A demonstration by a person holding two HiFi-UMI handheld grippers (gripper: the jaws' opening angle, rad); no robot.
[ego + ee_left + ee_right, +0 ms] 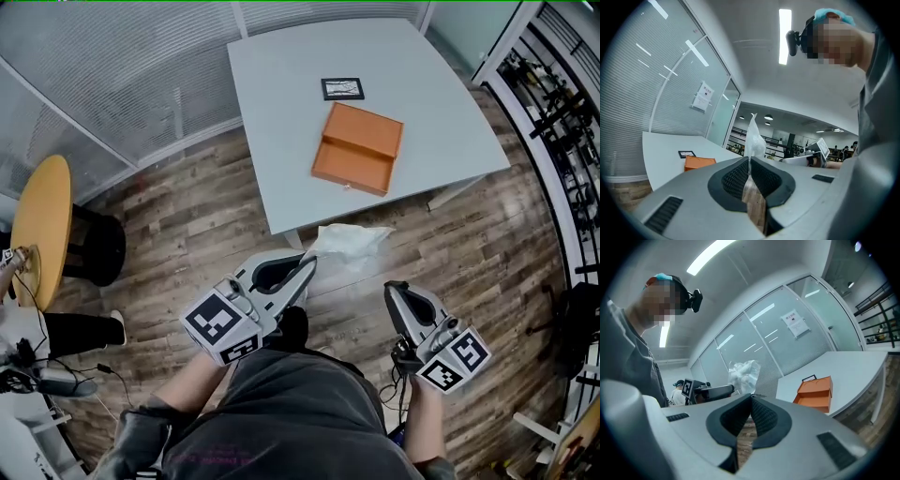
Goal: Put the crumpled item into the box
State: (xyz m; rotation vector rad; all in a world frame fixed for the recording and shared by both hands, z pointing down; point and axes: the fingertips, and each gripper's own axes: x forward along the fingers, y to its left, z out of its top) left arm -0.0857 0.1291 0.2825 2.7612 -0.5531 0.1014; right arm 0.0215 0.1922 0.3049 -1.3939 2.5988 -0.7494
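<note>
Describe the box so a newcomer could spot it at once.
Look at the pale grey table ahead. Near its middle lies an open orange box, on the near side of a small black-framed card. It alone there is orange, and much larger than the card.

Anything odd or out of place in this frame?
Nothing is damaged or spilled. The orange box lies open, skewed to the edges of the table. The crumpled white item is pinched in the left tongs, not yet at the box.

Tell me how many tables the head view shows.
2. The white table stands ahead and carries the orange box. The round yellow table is at the left edge, partly cut off. More may stand out of frame.
</note>
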